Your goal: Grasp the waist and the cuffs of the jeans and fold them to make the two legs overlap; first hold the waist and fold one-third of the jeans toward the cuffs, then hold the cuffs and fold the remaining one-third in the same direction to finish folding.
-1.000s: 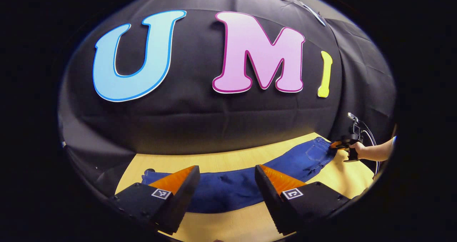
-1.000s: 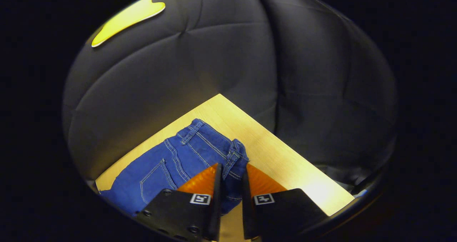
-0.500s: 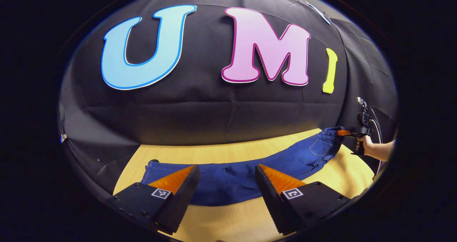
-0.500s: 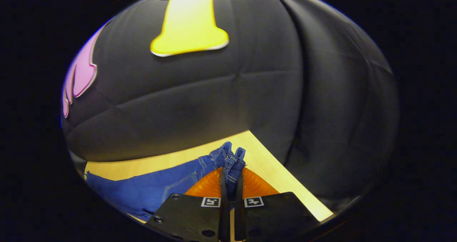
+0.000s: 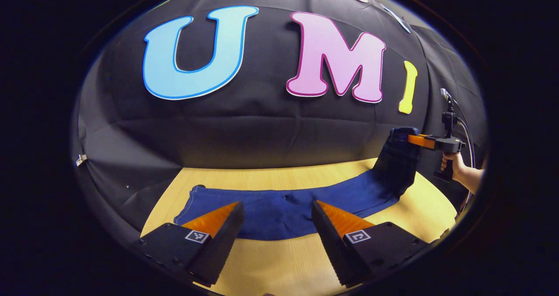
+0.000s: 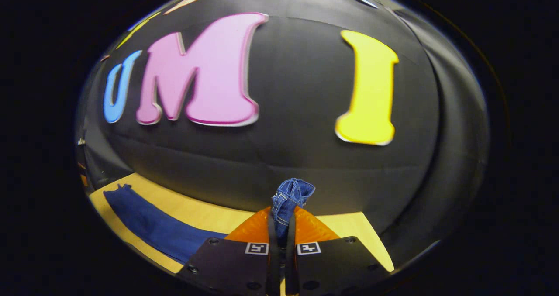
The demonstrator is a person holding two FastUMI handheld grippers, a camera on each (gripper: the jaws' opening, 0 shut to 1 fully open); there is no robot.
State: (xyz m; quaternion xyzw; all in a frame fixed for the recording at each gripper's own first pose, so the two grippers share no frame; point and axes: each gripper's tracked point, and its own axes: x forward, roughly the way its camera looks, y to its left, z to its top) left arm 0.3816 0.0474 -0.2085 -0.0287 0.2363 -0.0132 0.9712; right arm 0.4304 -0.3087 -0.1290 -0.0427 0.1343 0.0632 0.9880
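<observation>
Jeans (image 5: 279, 208): blue denim, laid lengthwise across the wooden table (image 5: 279, 265), legs flat toward the left, waist (image 6: 290, 195) raised off the surface at the far right. Right gripper (image 6: 281, 239): clenched on the bunched waist, both fingers pressing the denim; seen in the left gripper view at the far right (image 5: 415, 139), held by a hand (image 5: 454, 165), cloth hanging down from it to the table. Left gripper (image 5: 275, 226): released, fingers spread wide, poised over the near edge of the legs' middle, grasping nothing.
</observation>
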